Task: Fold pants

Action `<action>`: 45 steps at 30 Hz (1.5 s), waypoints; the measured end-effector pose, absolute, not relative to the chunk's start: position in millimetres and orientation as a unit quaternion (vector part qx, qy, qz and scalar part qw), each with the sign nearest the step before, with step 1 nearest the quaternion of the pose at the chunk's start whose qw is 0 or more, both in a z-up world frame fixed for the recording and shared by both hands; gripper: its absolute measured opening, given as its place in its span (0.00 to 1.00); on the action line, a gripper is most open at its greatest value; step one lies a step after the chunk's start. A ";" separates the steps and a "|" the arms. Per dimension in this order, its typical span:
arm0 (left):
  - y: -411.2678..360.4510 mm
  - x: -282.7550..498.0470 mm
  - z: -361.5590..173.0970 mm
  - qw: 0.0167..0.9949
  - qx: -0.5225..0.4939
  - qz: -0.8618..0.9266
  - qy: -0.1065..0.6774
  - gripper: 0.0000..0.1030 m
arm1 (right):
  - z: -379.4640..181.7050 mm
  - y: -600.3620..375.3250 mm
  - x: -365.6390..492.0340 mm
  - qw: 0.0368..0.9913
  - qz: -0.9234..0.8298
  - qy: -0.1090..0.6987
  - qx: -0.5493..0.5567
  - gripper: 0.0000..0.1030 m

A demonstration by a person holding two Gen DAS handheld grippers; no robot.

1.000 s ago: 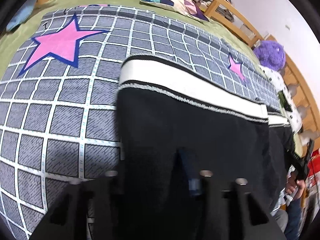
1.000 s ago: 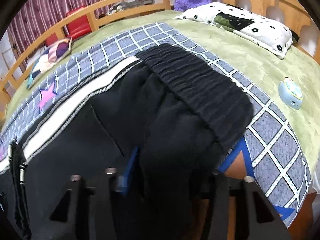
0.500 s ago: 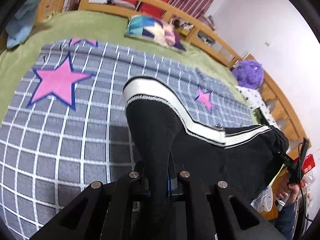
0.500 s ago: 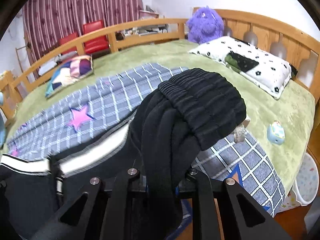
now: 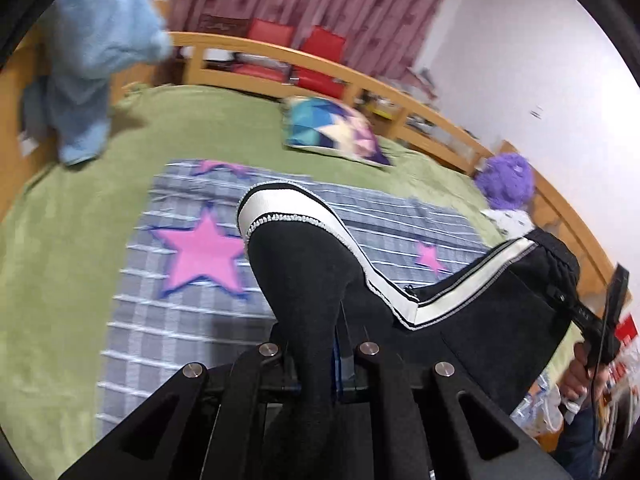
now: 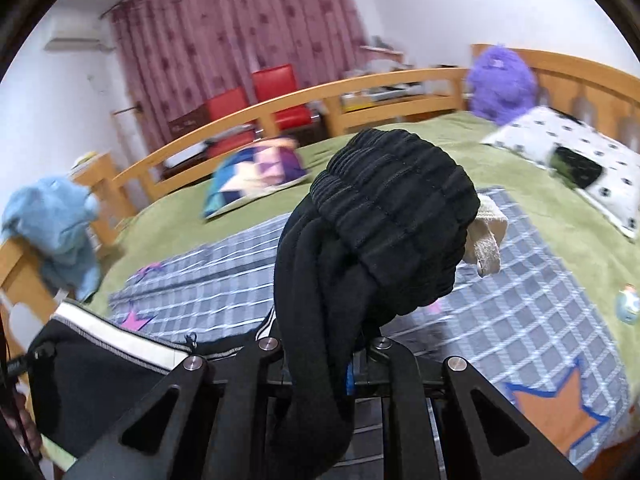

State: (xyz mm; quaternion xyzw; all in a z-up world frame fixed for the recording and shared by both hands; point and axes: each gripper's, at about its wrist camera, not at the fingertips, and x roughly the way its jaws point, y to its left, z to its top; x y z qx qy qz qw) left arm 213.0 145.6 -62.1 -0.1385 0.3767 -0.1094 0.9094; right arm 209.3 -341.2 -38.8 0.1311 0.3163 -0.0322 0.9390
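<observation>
The black pants [image 5: 304,280] with a white side stripe are lifted off the bed and hang between my two grippers. My left gripper [image 5: 316,354] is shut on the leg-hem end, which bunches up between its jaws. My right gripper [image 6: 324,354] is shut on the ribbed elastic waistband end [image 6: 392,216], which flops over above the jaws. The right gripper also shows in the left wrist view [image 5: 600,320] at the far right, holding the waist. The stretch of pants between the grippers sags over the blanket.
A grey checked blanket [image 5: 192,320] with pink stars covers the green bedspread [image 5: 72,248]. A patchwork pillow [image 5: 332,128], a purple plush toy [image 6: 500,80], a white dotted pillow [image 6: 580,160], a blue towel [image 6: 56,220] and a small blue toy [image 6: 628,304] lie around it. A wooden rail [image 6: 280,104] rings the bed.
Both grippers closed on the pants and lifted them off the blanket. The pants lay flat a second ago and now hang in the air, higher than half a second ago.
</observation>
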 end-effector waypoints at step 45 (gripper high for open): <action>201.9 118.6 -163.8 0.868 -0.118 0.038 0.481 0.69 | -201.1 -394.2 214.2 0.856 -0.034 0.444 0.264 0.20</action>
